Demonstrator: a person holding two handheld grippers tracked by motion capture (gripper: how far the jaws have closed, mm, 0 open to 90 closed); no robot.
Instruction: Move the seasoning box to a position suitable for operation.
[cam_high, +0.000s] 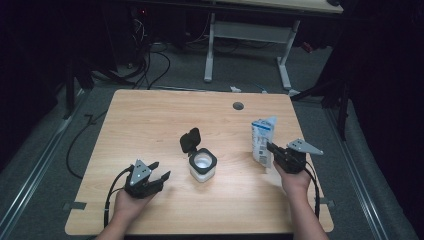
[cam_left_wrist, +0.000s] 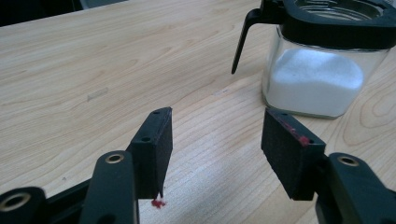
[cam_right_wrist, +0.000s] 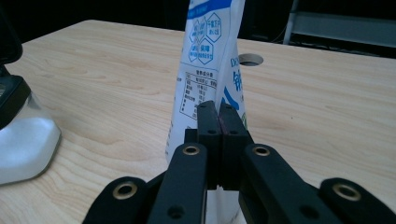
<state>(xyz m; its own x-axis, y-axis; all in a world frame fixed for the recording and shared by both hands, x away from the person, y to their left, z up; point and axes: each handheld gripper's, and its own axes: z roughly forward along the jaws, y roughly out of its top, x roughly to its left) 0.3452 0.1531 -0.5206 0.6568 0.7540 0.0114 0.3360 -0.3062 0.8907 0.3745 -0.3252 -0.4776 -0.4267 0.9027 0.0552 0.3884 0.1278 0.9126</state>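
Pinching a white-and-blue printed soft plastic pouch (cam_right_wrist: 205, 70) low on its side seam, the right gripper (cam_right_wrist: 218, 122) has its jaws pressed nearly flat together on the film. Standing at the right side of the pale wooden table (cam_high: 150, 125), the pouch probably handles as light, limp and slippery; a hold nearer the top would likely steady it. Empty, the left gripper (cam_left_wrist: 215, 144) rests with jaws moderately apart, near the square clear glass jar with a black flip lid (cam_high: 202, 162), which is likely heavier, rigid and breakable.

Print on the pouch

The white-and-blue pouch (cam_right_wrist: 205, 60) carries blue hexagon badges with Chinese characters, a small printed table and large blue lettering, all too blurred to read.
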